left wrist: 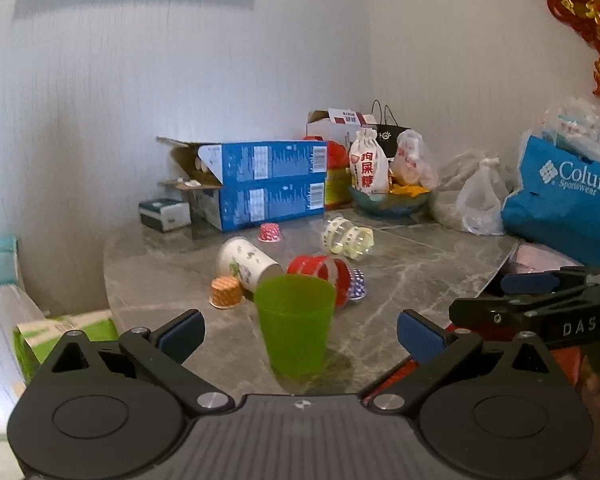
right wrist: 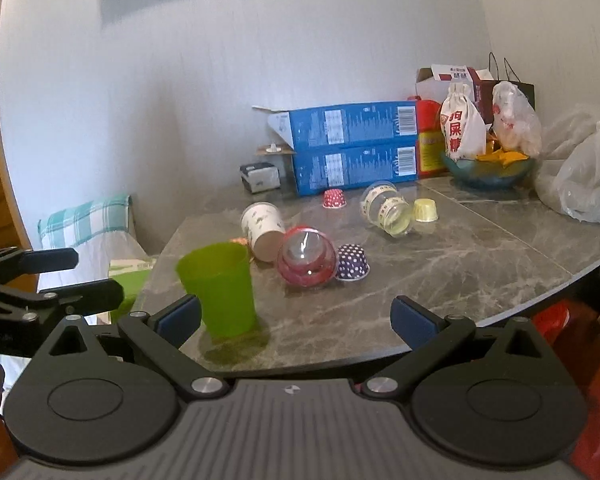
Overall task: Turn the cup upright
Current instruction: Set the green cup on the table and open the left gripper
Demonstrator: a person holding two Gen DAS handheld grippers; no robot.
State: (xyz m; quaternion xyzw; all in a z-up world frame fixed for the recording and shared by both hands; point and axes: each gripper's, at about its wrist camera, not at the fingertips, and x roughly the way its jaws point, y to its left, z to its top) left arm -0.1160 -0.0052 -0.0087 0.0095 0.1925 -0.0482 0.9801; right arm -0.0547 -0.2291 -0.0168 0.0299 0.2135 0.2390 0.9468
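**Green cup stands upright near the table's front edge**

The green cup (left wrist: pixel 295 322) (right wrist: pixel 220 290) is seen standing on its narrower base, its open mouth turned up and its long axis vertical. It is set on the grey marble table (left wrist: pixel 412 280) (right wrist: pixel 460 264), close to the near edge, and is touched by neither gripper.

The left gripper (left wrist: pixel 300 334) is held just in front of the cup with its blue-padded fingers spread wide, one on each side and clear of the cup's wall. The right gripper (right wrist: pixel 296 318) is likewise spread wide and holds nothing; the cup is seen beside its left finger (right wrist: pixel 178 316), though contact cannot be judged there.

Just behind the cup, several other cups are found lying on their sides: a white paper cup (left wrist: pixel 246 262) (right wrist: pixel 264 230), a clear cup with red bands (left wrist: pixel 320 274) (right wrist: pixel 306 258) and, farther back, a clear cup with pale yellow bands (left wrist: pixel 346 238) (right wrist: pixel 388 208). Small baking cases are scattered among them. Two stacked blue boxes (left wrist: pixel 268 182) (right wrist: pixel 352 146) are set against the wall at the back.
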